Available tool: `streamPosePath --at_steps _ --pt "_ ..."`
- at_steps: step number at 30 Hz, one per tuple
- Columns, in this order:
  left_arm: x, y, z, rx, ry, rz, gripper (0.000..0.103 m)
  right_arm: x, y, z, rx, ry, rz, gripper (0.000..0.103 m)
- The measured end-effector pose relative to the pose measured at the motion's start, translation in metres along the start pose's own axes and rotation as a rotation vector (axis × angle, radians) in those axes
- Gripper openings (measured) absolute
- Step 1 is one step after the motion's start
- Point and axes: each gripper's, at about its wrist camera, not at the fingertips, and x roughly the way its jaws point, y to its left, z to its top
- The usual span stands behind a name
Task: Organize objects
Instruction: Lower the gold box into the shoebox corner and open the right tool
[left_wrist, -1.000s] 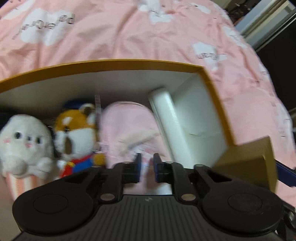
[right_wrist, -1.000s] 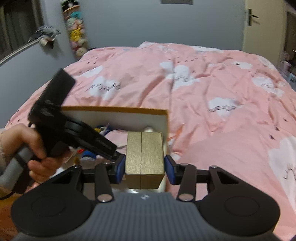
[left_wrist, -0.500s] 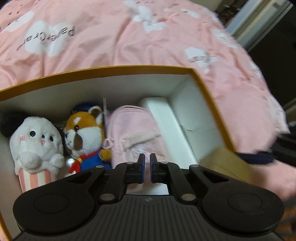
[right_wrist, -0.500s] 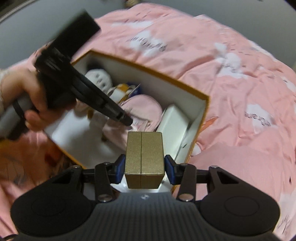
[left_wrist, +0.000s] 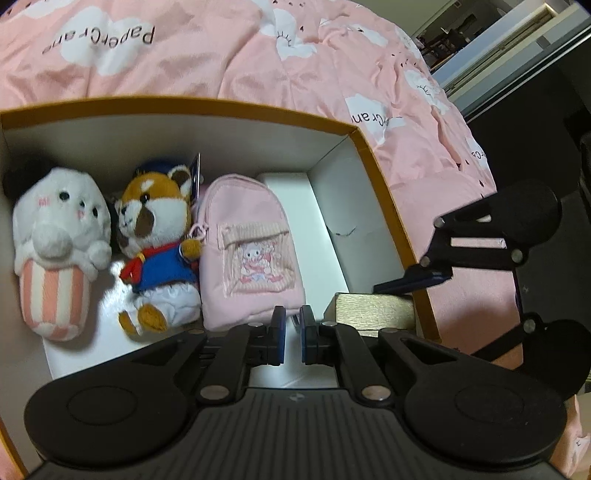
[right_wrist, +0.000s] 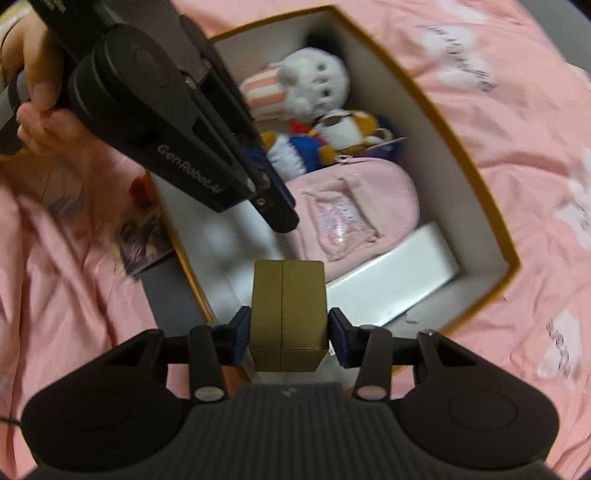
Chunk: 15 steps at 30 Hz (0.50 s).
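A pink duvet (left_wrist: 229, 62) with white clouds covers the bed, and on it sits a large open box (left_wrist: 207, 107) with an orange rim and white inner walls. Inside, from left to right in the left wrist view, lie a white plush in a striped cup (left_wrist: 55, 236), a fox plush in a blue outfit (left_wrist: 155, 236), a pink mini backpack (left_wrist: 247, 243) and a flat white box (left_wrist: 295, 199) against the right wall.

The step in hand looks like packing the last piece: the right gripper (right_wrist: 290, 334) pinches a small gold box (right_wrist: 288, 299) by its sides and holds it above the box's near right corner, over the bare floor in front of the white box. The left gripper (left_wrist: 291, 328) hangs over the near middle of the box, its jaws pressed together on nothing.

Next the gold box wants lowering into that free corner and then releasing. How much room the gap offers is hard to judge through the fisheye, so the descent should mind the backpack's base and the near wall.
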Motion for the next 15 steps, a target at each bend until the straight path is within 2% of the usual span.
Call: streamPosePath --at_steps 4,8,15 --pt "0.001 0.001 -0.003 -0.014 0.003 -0.007 0.007 0.005 -0.001 0.008 -0.1 0.072 0.051 0.047" --pt "0.002 0.0 -0.006 0.001 0.003 0.032 0.007 0.014 -0.006 0.013 -0.168 0.157 0.095 0.046" --pt "0.003 0.008 -0.009 -0.033 0.022 0.041 0.007 0.023 -0.008 0.019 -0.275 0.253 0.16 0.048"
